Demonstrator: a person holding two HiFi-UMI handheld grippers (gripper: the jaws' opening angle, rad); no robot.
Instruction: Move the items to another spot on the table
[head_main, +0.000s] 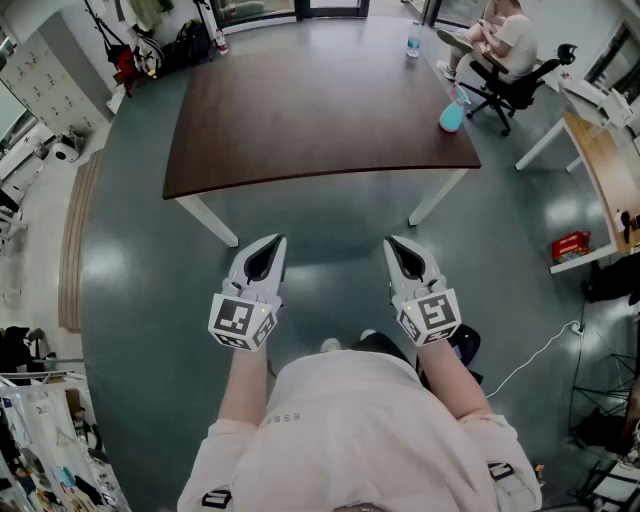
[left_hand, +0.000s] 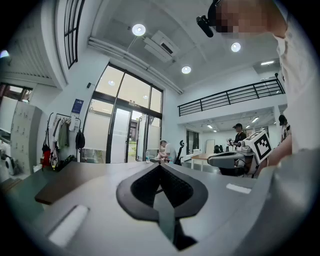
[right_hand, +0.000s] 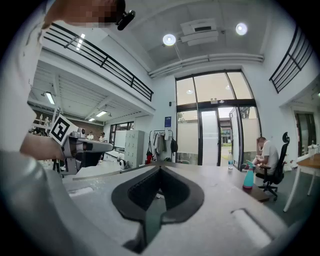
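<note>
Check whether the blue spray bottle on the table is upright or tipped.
Upright: the spray bottle stands on its base, nozzle on top.

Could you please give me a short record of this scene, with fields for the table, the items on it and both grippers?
table: dark brown top, white legs, ahead of the person
items: blue spray bottle at the table's right edge; clear water bottle at its far edge
left gripper: jaws together, empty, level, short of the table
right gripper: jaws together, empty, level, short of the table
task status: neither item touched
bystander: seated person beyond the far right corner
</note>
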